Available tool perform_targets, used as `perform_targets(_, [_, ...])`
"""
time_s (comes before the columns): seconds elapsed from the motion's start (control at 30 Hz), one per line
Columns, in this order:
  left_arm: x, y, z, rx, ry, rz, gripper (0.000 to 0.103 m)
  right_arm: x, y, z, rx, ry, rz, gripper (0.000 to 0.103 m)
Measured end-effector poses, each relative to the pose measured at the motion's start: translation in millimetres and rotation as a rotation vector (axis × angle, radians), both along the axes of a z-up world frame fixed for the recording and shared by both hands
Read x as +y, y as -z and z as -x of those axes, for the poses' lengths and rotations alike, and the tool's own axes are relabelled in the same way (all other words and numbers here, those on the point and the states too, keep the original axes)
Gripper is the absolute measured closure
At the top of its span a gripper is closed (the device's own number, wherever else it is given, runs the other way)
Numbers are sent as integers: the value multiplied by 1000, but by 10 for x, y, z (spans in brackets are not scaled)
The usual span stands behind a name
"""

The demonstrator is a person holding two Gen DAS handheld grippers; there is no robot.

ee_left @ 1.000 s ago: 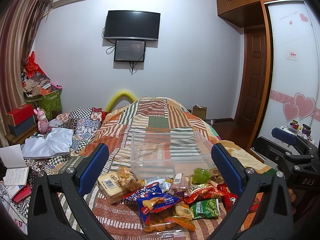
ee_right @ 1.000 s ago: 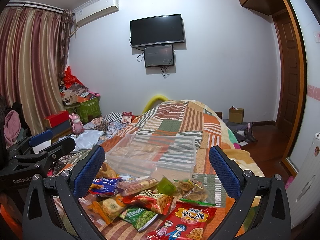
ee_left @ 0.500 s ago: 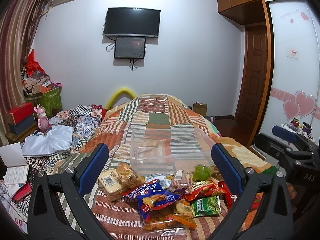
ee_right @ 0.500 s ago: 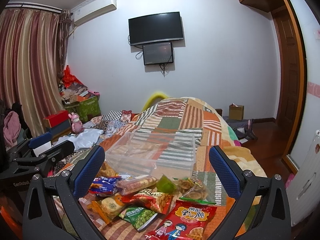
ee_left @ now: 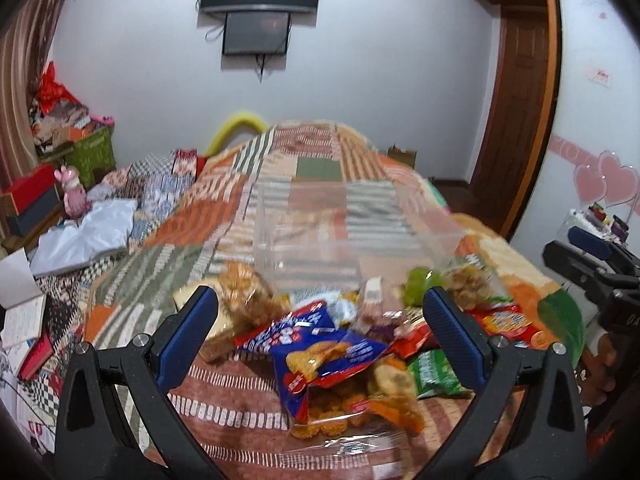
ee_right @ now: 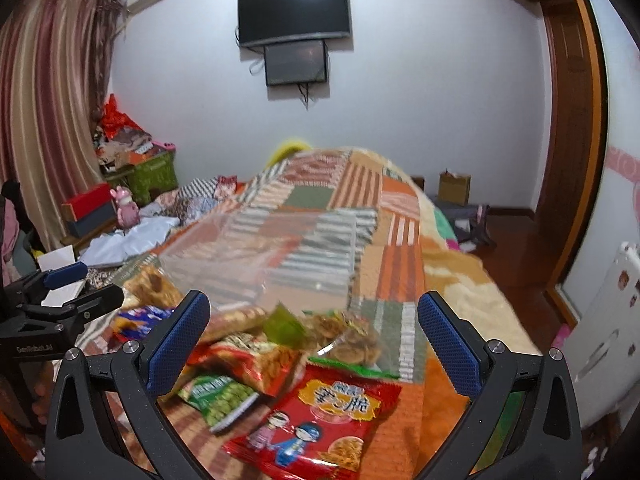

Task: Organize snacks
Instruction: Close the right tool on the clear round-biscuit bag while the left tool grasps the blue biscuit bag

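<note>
Hovering over snack pile (ee_left: 344, 344): left tongs (ee_left: 320, 320), right tongs (ee_right: 314, 320), both spread wide.

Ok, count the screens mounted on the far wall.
2. The large black TV hangs high on the wall; the smaller screen sits directly beneath it, with cables dangling below. Nothing seems to hide a third.

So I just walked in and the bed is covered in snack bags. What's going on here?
A person is sorting snacks on the bed with two hand-held tongs. Both the left tongs and the right tongs are open and hold nothing, poised over the pile of snack packets. The clear plastic bin just beyond the pile looks empty. The red snack bag lies nearest the right tongs. Nothing has been picked up yet.
</note>
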State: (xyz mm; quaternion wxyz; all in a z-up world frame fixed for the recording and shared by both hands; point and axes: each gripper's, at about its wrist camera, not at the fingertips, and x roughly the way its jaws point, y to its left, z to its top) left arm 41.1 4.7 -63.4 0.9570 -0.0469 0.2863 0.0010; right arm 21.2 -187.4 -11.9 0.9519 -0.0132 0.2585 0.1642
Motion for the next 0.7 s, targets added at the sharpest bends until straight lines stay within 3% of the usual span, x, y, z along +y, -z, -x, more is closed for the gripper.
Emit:
perform_targets(0.13, [68, 177, -115, 54, -27, -5, 0, -97, 125, -123, 63, 12, -17, 0])
perform_targets(0.27, [136, 296, -219, 109, -29, 12, 8, -170, 243, -261, 120, 24, -17, 0])
perform_targets(0.53, [100, 472, -408, 176, 3, 36, 9, -240, 470, -562, 230, 4, 31, 22])
perform_targets(0.7, [104, 496, -467, 187, 17, 50, 9, -251, 608, -692, 305, -26, 29, 23])
